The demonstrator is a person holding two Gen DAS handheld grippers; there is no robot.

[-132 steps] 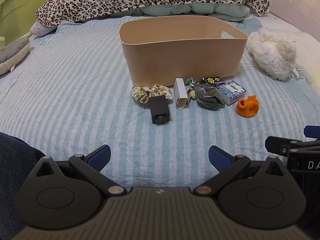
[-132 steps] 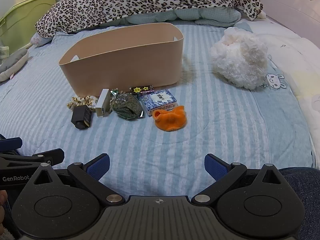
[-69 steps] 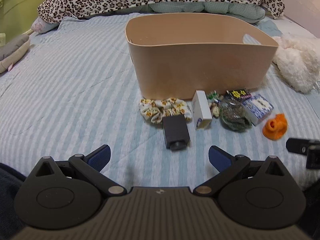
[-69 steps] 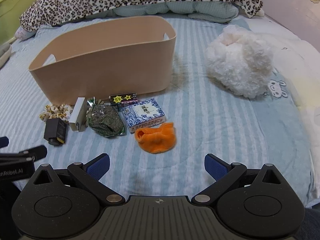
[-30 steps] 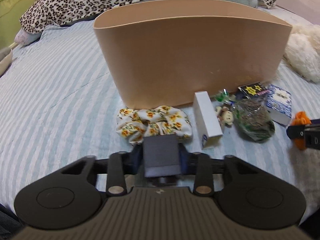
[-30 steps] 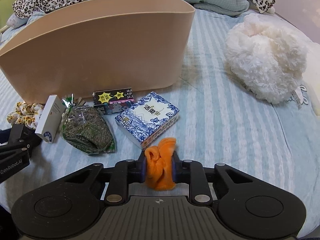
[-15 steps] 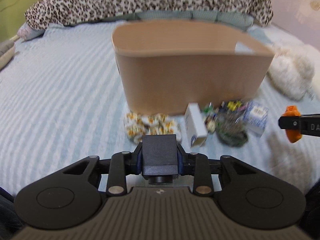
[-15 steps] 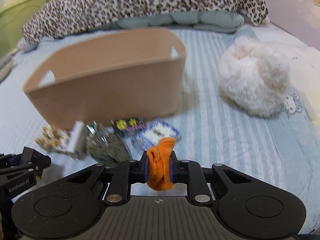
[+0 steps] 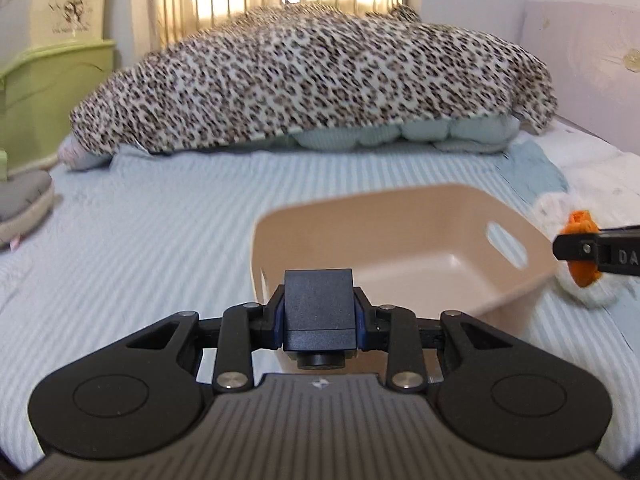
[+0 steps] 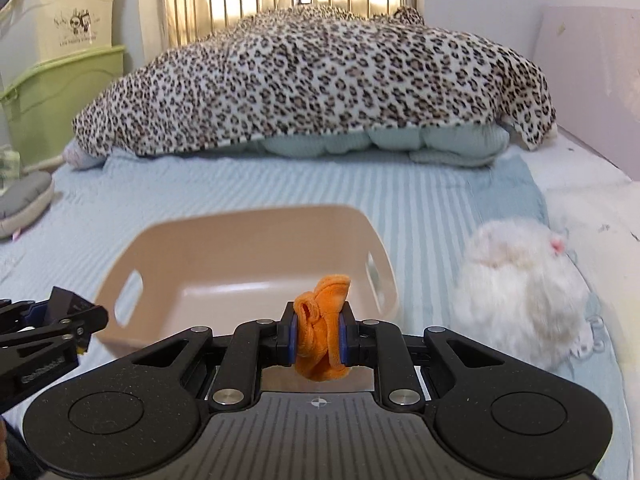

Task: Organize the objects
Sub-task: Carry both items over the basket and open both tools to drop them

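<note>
Both grippers lifted since pickup: left gripper clamps black box, right gripper clamps orange cloth, bin open just ahead below

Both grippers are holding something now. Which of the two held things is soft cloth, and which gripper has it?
The orange cloth, crumpled, is in the right gripper. The left gripper holds a rigid dark box.

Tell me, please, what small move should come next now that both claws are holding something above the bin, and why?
Probably carry both claws a little forward and open them. The left claw grips the dark box and the right claw pinches the orange cloth, each near the front rim of the beige bin, whose visible interior looks bare.
</note>
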